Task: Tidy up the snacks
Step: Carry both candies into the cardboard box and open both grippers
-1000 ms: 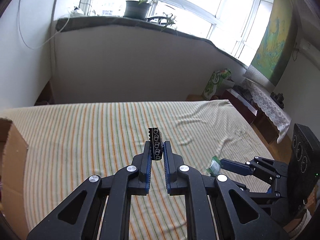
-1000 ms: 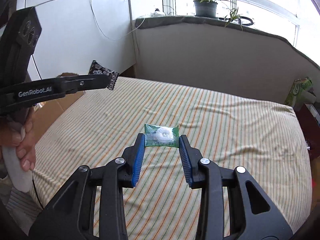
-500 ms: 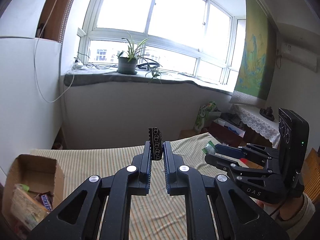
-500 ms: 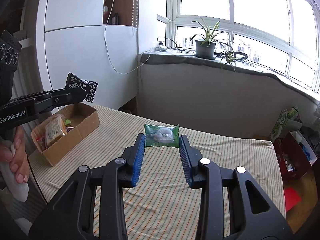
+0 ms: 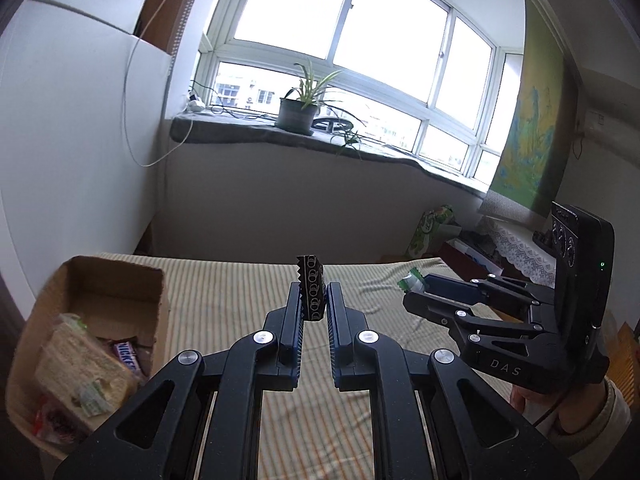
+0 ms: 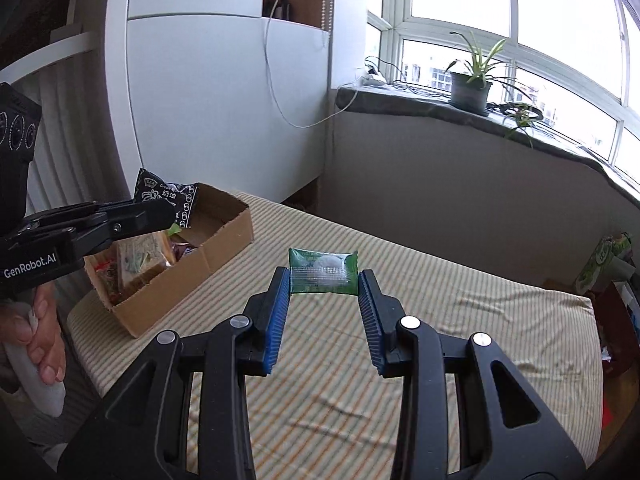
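I have two grippers up over the bed w/ the striped sheet (image 6: 440, 300).

My left gripper (image 5: 313, 306) is nearly shut. It pinches a small black snack pack (image 5: 311, 288) by its thin edge, so the pack stands up between the blue pads. In the right wrist view the same pack (image 6: 166, 200) shows white print & hangs in the air just above the near left part of the box.

My right gripper (image 6: 323, 280) is partly open, wide enough for a green snack pack (image 6: 323, 271). The pack sits flat between the pads & both pads press its short ends. It's off the sheet, in the air. In the left wrist view only a green corner (image 5: 410, 280) sticks out of that gripper, on the right.

The cardboard box (image 6: 224, 240) sits on the left side of the bed, near the white cupboard (image 6: 208, 100). Inside I see a wrapped sandwich (image 5: 80, 364) & a Snickers bar (image 5: 128, 354) beside it, plus some red wrappers I can't make out.

A hand (image 6: 36, 332) holds the left grip handle at the far left. A plant pot (image 5: 296, 114) stands on the window sill far back.
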